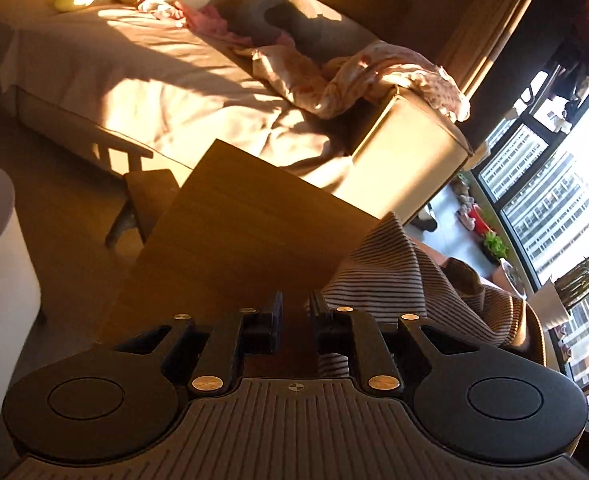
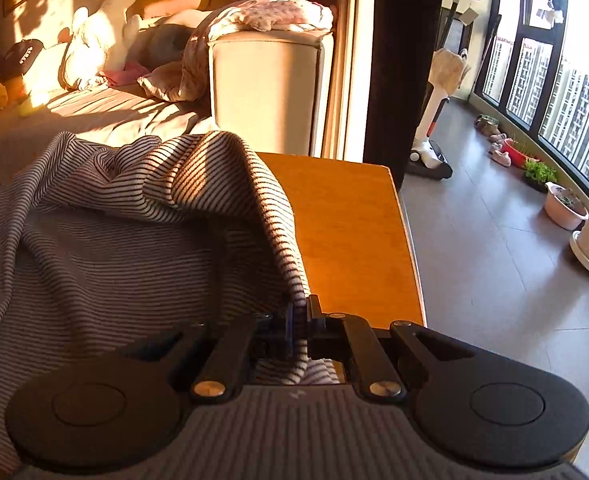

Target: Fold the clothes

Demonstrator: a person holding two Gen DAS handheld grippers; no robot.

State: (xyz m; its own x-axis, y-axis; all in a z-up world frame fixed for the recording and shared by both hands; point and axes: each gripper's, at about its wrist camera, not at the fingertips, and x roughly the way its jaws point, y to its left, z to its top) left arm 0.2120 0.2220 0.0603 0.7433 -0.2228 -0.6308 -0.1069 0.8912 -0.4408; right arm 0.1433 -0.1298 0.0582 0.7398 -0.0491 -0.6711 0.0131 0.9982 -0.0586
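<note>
Sunlight warms a wooden counter (image 2: 346, 216) beside a sofa (image 1: 106, 76). Right gripper (image 2: 299, 312) pinches the striped garment (image 2: 134, 216) heaped there; left gripper (image 1: 296, 308) hovers slightly parted, holding nothing.

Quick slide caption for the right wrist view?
Right gripper pinches the striped garment over a sunlit wooden table.

Striped garment (image 2: 134, 216) bunched (perhaps a shirt) on table (image 2: 346, 216).

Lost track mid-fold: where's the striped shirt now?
Right wrist view: striped shirt heaped on the wooden table's left part, one edge pinched in the right claw.
</note>
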